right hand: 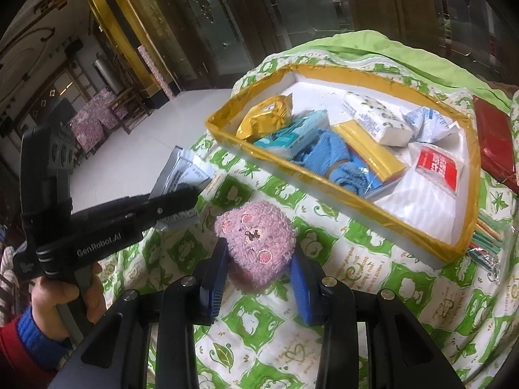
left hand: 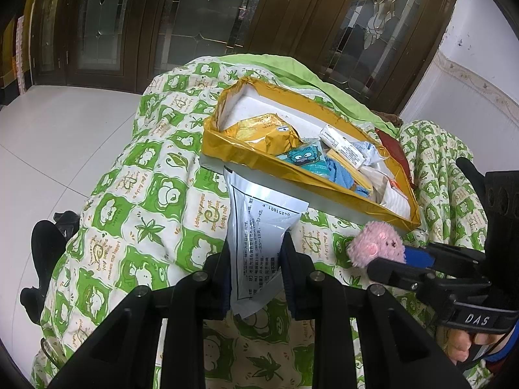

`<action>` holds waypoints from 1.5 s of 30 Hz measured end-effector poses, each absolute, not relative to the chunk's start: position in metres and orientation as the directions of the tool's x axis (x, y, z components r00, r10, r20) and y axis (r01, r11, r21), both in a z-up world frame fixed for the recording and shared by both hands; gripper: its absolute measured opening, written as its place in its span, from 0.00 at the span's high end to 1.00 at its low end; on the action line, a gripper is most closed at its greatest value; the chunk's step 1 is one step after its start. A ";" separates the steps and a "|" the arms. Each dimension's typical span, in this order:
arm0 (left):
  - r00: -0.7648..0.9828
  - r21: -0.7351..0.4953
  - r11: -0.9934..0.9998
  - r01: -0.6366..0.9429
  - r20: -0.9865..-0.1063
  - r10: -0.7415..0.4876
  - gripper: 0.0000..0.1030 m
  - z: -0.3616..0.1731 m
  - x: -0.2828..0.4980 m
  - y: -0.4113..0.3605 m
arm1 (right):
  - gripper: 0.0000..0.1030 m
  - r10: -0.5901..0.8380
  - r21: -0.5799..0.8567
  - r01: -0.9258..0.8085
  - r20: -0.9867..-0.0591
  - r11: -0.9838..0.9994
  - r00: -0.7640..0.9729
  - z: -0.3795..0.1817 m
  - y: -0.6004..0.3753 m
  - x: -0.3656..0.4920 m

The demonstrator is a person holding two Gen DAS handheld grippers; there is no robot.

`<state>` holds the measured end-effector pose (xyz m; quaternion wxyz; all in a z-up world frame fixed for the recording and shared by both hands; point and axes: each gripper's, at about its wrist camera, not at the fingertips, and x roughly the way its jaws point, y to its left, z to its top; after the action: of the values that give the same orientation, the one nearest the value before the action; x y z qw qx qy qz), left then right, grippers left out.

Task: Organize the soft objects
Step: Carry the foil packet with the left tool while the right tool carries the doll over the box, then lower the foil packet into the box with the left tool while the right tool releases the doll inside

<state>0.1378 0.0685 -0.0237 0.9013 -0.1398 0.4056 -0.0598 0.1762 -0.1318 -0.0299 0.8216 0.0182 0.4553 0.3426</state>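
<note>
A white-grey printed pouch (left hand: 259, 220) stands pinched between the pads of my left gripper (left hand: 256, 249), which is shut on it just in front of the tray. The right wrist view shows that same left gripper (right hand: 185, 207) and the pouch (right hand: 185, 171) at the left. A pink plush bear face (right hand: 256, 230) is squeezed in my right gripper (right hand: 259, 259), low over the quilt. From the left wrist camera the plush (left hand: 376, 243) and my right gripper (left hand: 389, 257) are at the right. The yellow-taped white tray (right hand: 292, 168) (left hand: 246, 159) holds several soft packets, tissue packs and blue cloth.
A green-and-white patterned quilt (right hand: 356, 291) covers the surface under everything. A red packet (right hand: 493, 139) and a bag of coloured strips (right hand: 486, 236) lie right of the tray. White tiled floor (left hand: 48, 149) and dark glass doors lie beyond; a black object (left hand: 45, 259) sits by the quilt's left edge.
</note>
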 end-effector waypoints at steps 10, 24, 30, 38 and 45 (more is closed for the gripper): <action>0.660 -0.291 0.957 -0.005 -0.719 -0.216 0.76 -0.025 0.138 0.068 | 0.62 0.593 0.354 -0.537 -0.712 0.766 0.376 -0.018 -0.138 0.182; 0.665 -0.264 0.964 0.012 -0.718 -0.205 0.76 -0.006 0.150 0.063 | 0.62 0.599 0.401 -0.462 -0.664 0.791 0.448 0.003 -0.167 0.210; 0.669 -0.220 0.975 0.043 -0.719 -0.191 0.76 0.010 0.164 0.055 | 0.62 0.594 0.404 -0.451 -0.662 0.796 0.457 0.009 -0.173 0.217; 0.669 -0.176 0.982 0.070 -0.721 -0.177 0.76 0.021 0.183 0.046 | 0.62 0.588 0.390 -0.455 -0.659 0.800 0.469 0.018 -0.171 0.237; 0.662 -0.151 0.986 0.074 -0.732 -0.162 0.76 0.020 0.195 0.043 | 0.62 0.579 0.373 -0.459 -0.661 0.806 0.478 0.024 -0.167 0.256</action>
<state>0.1948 0.0434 0.0203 0.9101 -0.0541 0.4058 -0.0647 0.2560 -0.1668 0.0239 0.8567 0.0726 0.4111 0.3028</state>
